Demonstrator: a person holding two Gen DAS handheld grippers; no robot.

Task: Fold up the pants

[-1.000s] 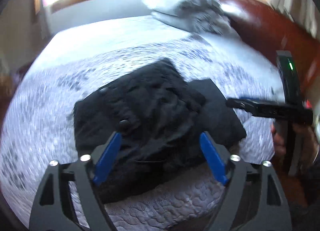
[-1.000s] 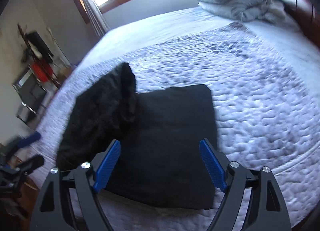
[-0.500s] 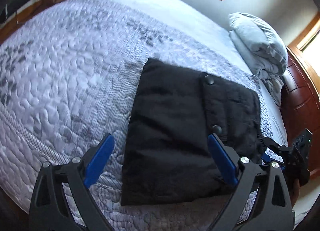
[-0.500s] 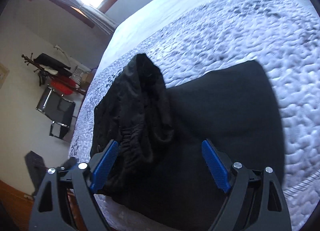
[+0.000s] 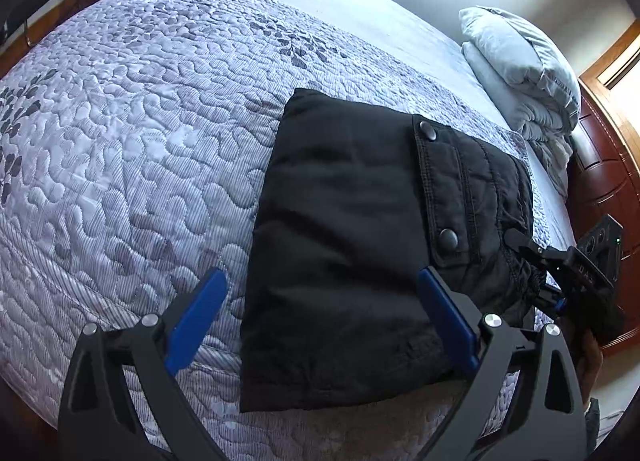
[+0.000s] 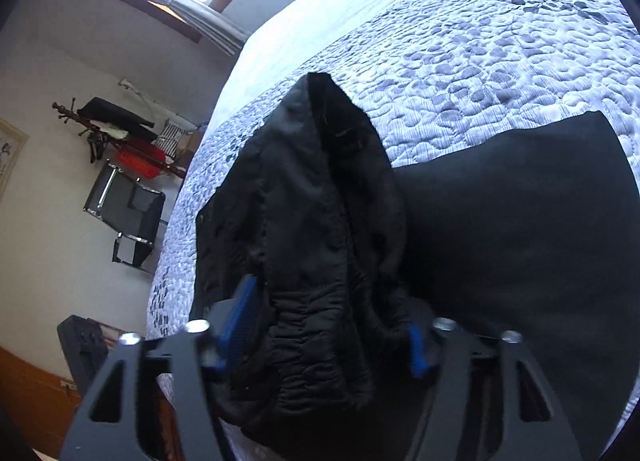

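the black pants (image 5: 352, 245) lie half-folded near the bed's (image 5: 140, 133) front edge, legs doubled flat, waist end still bunched. the right tool (image 6: 332, 325) straddles that elastic waistband (image 6: 320, 313), fingers narrowed around it, likely to carry it over the flat part; whether it truly pinches i cannot tell. the left tool (image 5: 324, 321) hovers spread above the flat half, holding nothing.

A bed (image 5: 132, 149) with a pale quilted cover carries folded black pants (image 5: 340, 245) near its front edge. A rumpled grey bundle of bedding (image 5: 524, 73) lies at its head.
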